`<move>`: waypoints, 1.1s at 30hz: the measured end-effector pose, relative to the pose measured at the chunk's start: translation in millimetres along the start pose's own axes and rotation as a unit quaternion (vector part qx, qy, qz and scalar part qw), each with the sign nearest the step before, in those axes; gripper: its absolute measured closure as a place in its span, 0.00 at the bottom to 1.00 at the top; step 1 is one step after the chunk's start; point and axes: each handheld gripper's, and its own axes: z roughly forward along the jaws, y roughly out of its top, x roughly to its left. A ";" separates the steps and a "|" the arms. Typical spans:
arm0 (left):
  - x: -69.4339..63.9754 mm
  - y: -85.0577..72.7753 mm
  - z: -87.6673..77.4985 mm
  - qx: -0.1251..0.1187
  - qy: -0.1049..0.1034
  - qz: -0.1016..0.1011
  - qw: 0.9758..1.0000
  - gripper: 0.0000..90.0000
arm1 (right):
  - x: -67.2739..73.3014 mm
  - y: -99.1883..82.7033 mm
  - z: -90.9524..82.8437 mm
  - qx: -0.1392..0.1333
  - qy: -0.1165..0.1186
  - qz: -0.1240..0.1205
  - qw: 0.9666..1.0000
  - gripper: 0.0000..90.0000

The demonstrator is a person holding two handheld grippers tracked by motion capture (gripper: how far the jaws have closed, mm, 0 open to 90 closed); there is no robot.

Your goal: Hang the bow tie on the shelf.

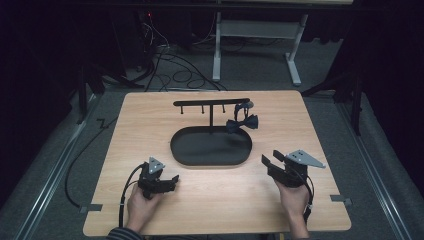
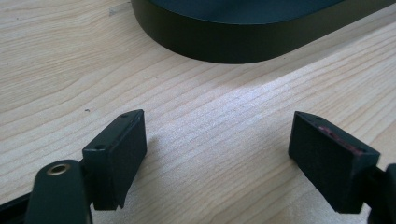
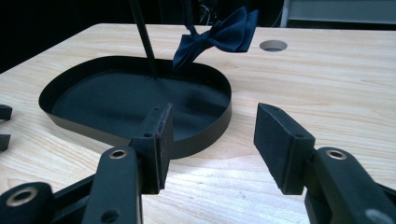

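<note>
A dark blue bow tie (image 1: 242, 123) hangs from the right end of a black T-shaped stand (image 1: 211, 102) that rises out of an oval black tray (image 1: 210, 161). The bow tie (image 3: 217, 36) hangs above the tray's far right rim (image 3: 205, 140) in the right gripper view. My left gripper (image 1: 174, 181) rests low on the table near the tray's left front, jaws wide apart with bare wood between them (image 2: 217, 144). My right gripper (image 1: 270, 159) sits right of the tray, pointing toward it, open and holding nothing (image 3: 212, 140).
The wooden table (image 1: 150, 125) has a small round hole (image 3: 273, 45) behind the bow tie. Cables lie on the floor beyond the far edge, beside a white table frame (image 1: 257, 45). A cable trails from the left gripper off the front-left edge.
</note>
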 end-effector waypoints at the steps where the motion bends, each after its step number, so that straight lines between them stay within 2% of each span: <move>1: 0.0 0.0 0.0 0.000 0.000 0.000 1.000 0.22 | 0.5 -0.6 0.5 0.001 0.000 0.001 1.000 0.54; 33: 0.0 -0.1 -0.1 0.000 0.000 0.000 1.000 0.22 | 16.4 -22.8 24.3 0.038 0.027 0.010 0.999 0.54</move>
